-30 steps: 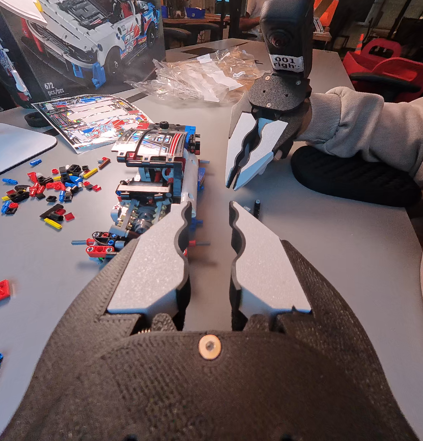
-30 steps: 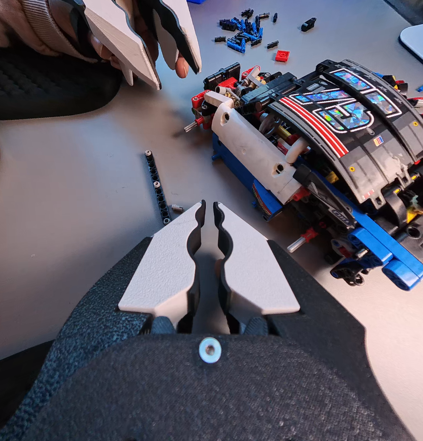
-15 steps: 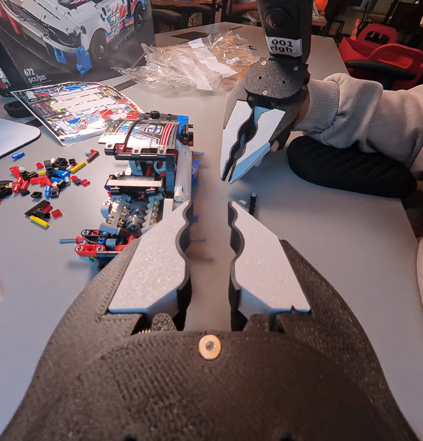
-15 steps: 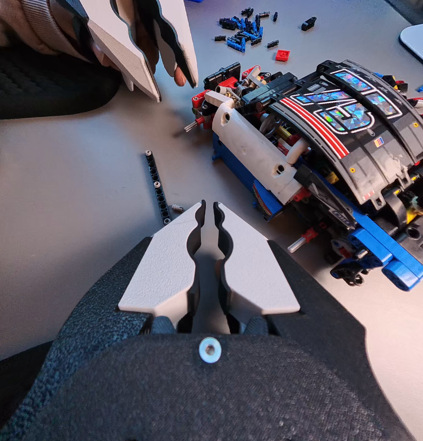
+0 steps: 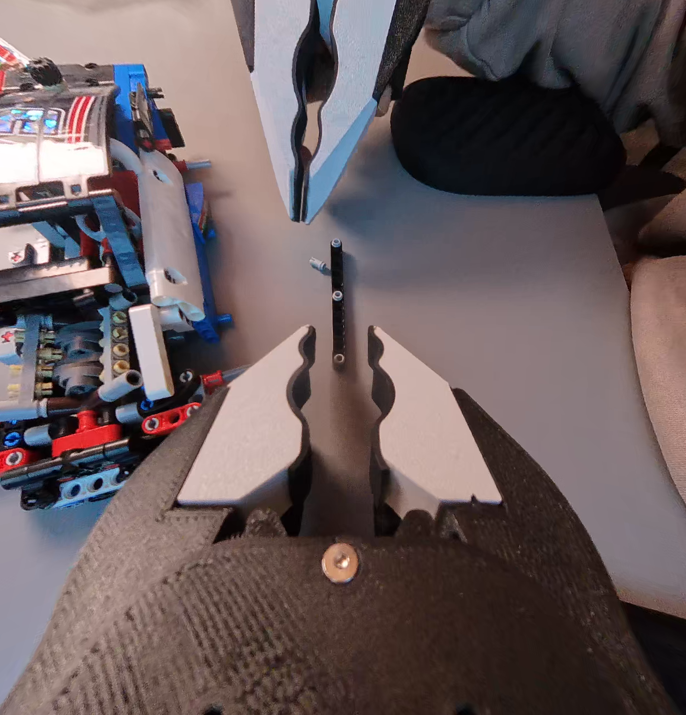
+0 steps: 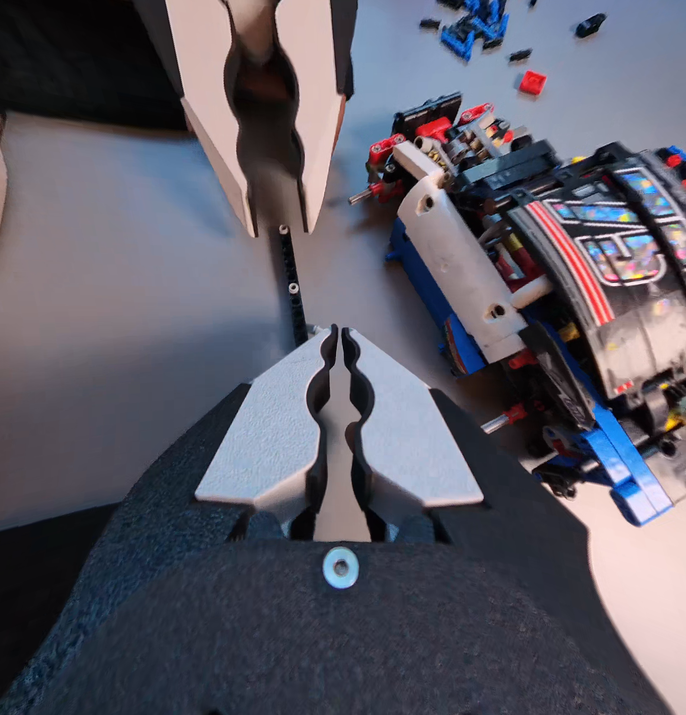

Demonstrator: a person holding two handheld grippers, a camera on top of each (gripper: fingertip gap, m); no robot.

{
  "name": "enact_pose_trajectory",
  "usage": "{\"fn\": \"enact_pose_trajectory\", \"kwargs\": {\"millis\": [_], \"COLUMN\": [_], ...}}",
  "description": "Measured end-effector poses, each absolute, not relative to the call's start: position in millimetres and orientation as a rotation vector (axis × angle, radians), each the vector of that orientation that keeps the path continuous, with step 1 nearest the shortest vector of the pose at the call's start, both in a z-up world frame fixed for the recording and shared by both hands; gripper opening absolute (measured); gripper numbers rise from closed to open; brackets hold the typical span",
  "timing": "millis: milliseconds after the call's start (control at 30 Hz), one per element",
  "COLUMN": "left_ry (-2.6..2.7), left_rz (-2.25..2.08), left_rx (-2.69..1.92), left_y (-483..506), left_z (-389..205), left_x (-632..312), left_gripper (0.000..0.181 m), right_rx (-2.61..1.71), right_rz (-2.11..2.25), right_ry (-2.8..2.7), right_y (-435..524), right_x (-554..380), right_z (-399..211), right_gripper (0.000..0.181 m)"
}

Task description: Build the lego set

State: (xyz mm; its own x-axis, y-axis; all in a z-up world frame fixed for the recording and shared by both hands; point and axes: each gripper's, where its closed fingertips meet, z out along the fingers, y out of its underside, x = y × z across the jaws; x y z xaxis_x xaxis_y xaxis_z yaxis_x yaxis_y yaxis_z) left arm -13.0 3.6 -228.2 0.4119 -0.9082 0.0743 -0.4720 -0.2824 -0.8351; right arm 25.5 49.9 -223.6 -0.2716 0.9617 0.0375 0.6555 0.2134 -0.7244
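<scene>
Two grippers face each other over a grey table (image 5: 469, 271), with a long black beam (image 5: 337, 305) lying flat between them as the landmark. Largest of all is the half-built lego car (image 5: 82, 271), which sits beside the beam, apart from it, its white side panel (image 6: 457, 271) turned toward the beam and its black roof with striped, shiny stickers on the far side. Next comes a black cushion pad (image 5: 500, 135), beyond the beam's far end in the left wrist view, with a grey sleeve (image 5: 546, 50) resting on it. The left gripper (image 5: 341, 332) has its fingers parted with a clear gap and nothing in them; the near end of the beam lies in that gap, touching neither finger. The right gripper (image 6: 339, 329) has its tips almost closed, a thin slit between them, empty, poised just past the beam's other end. A small grey pin (image 5: 318, 264) lies just beside the beam near that end. Well beyond the car, away from the beam, lie a loose red plate (image 6: 533, 82) and a scatter of blue and black pins (image 6: 473, 31).
</scene>
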Motion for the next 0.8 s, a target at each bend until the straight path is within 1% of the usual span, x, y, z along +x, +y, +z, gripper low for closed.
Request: {"fn": "enact_pose_trajectory", "kwargs": {"millis": [167, 267, 367, 567, 633, 700, 800], "left_ry": [1.242, 1.245, 1.242, 1.238, 1.204, 1.137, 1.008], "left_rz": [-0.643, -0.593, -0.589, -0.582, -0.595, -0.623, -0.697], "left_rx": [-1.939, -1.934, -1.934, -1.930, -1.916, -1.861, -1.703], "left_y": [2.3, 4.4, 4.6, 5.1, 7.1, 11.0, 13.9], "left_z": [-238.9, -240.3, -240.2, -239.8, -235.3, -223.0, -186.5], "left_x": [-11.6, -13.7, -15.2, -15.8, -16.9, -18.8, -17.9], "left_gripper": [0.019, 0.007, 0.006, 0.009, 0.017, 0.018, 0.016], "right_rx": [-1.440, -1.383, -1.335, -1.316, -1.350, -1.386, -1.411], "right_rz": [0.762, 0.739, 0.713, 0.709, 0.818, 1.059, 1.444], "right_ry": [-2.216, -2.323, -2.392, -2.421, -2.310, -2.045, -1.586], "right_y": [43.9, 39.8, 38.3, 34.7, 33.5, 28.9, 18.0], "right_x": [25.4, 25.1, 22.7, 20.9, 16.8, 3.7, -8.3], "right_z": [-242.3, -247.0, -247.7, -247.9, -237.2, -205.9, -153.6], "right_gripper": [0.006, 0.008, 0.009, 0.003, 0.003, 0.003, 0.003]}}
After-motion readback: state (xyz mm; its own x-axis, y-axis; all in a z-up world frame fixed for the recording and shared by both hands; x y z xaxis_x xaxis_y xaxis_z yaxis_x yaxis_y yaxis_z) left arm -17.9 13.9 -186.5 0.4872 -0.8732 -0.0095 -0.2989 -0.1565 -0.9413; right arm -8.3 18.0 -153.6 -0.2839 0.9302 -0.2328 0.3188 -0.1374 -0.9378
